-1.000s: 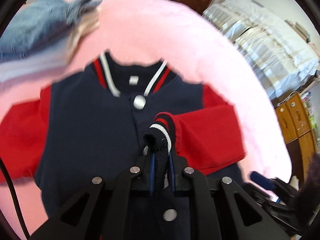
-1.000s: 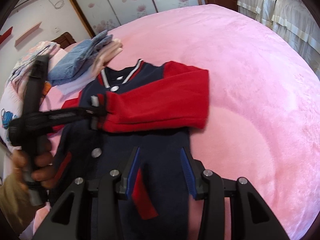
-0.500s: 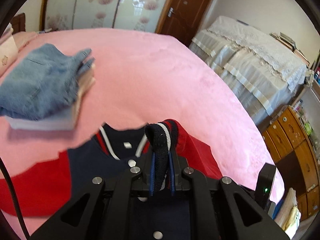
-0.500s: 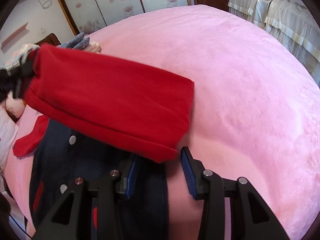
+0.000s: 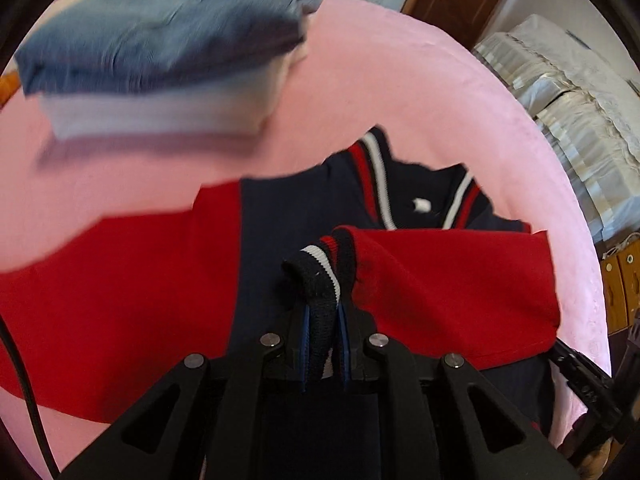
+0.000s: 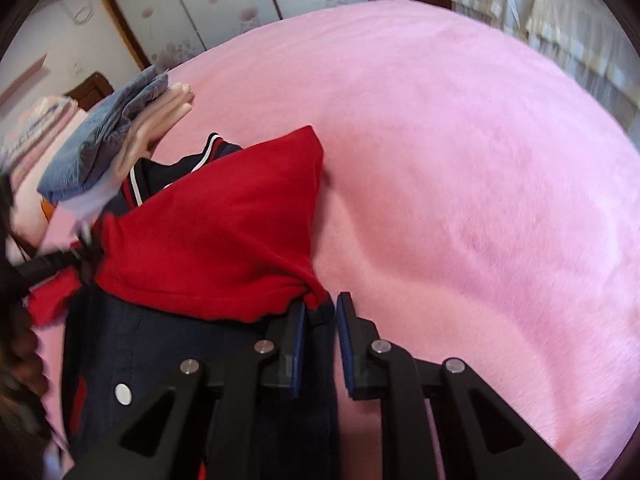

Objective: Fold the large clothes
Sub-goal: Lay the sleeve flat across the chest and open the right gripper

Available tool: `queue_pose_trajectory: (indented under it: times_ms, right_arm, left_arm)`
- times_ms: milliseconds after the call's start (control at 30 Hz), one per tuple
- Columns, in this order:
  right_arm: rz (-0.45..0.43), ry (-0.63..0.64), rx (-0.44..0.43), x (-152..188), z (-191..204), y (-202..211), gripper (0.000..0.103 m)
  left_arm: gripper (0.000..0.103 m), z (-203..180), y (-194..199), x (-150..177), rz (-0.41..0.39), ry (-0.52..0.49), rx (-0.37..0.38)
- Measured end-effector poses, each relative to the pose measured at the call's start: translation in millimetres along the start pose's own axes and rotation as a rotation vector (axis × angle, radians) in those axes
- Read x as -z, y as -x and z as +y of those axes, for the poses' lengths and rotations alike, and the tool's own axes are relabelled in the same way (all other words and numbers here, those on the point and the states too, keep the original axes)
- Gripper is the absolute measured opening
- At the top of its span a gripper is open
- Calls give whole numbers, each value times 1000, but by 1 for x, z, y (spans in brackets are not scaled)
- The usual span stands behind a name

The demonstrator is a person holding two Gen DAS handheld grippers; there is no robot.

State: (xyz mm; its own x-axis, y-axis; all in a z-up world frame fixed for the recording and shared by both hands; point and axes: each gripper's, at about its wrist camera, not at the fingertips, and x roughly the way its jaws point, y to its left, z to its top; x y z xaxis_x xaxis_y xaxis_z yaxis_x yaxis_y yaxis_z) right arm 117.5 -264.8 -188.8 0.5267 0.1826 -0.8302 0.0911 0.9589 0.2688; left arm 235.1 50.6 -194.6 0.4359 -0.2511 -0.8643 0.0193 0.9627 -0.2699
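A navy varsity jacket with red sleeves lies on the pink bed. My left gripper is shut on the striped cuff of one red sleeve, holding it over the jacket's front. The other sleeve lies spread to the left. In the right wrist view the held sleeve is folded across the navy body. My right gripper is nearly closed on the jacket's side edge where sleeve and body meet.
A stack of folded clothes topped with blue denim sits just beyond the collar; it also shows in the right wrist view. The pink blanket stretches to the right. A second bed and a wooden cabinet stand beyond.
My left gripper has carried the cuff leftward and down across the jacket's front. My right gripper has narrowed from wide open and closed on the jacket's side edge.
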Motion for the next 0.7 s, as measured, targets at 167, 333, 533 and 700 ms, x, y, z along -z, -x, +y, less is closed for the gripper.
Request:
queue_pose_trajectory:
  times_ms: [167, 333, 533, 700]
  right_arm:
    - [-18, 49, -6, 8, 4, 18, 23]
    - [-56, 241, 66, 14, 30, 23, 34]
    - [-76, 376, 204, 10, 56, 3, 34]
    - [-115, 280, 207, 2, 35, 10, 19]
  left_arm:
    - [10, 1, 4, 3, -9, 25, 39]
    - [10, -7, 10, 4, -17, 4, 61]
    - [10, -10, 18, -3, -16, 13, 90]
    - [11, -2, 13, -2, -8, 13, 25]
